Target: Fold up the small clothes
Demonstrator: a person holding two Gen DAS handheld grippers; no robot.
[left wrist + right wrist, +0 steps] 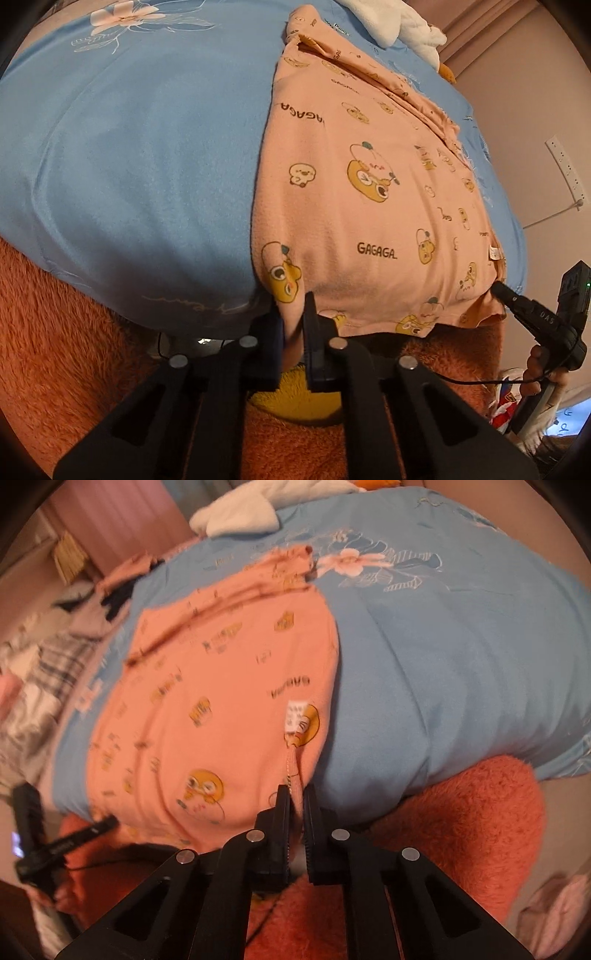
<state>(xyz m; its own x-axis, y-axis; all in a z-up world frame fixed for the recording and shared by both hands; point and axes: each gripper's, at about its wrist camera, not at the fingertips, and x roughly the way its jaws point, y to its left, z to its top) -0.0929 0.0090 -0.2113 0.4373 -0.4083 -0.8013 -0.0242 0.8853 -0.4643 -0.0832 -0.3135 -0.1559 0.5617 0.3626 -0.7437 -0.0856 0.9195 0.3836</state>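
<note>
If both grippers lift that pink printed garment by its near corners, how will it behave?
The pink garment will probably hang floppy: its hem already bunches where the left gripper and right gripper pinch it. It looks thin and light. It may drag on the blue sheet.

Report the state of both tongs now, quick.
Left tongs: shut on the near-left hem corner of the pink cartoon-print garment.
Right tongs: shut on the garment's near-right hem corner.

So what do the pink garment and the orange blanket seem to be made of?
Pink garment: probably soft knit cotton, matte, with a fine ribbed weave and printed cartoons. Orange blanket: looks like plush fleece, with a fuzzy long pile; the fibre cannot be told.
</note>
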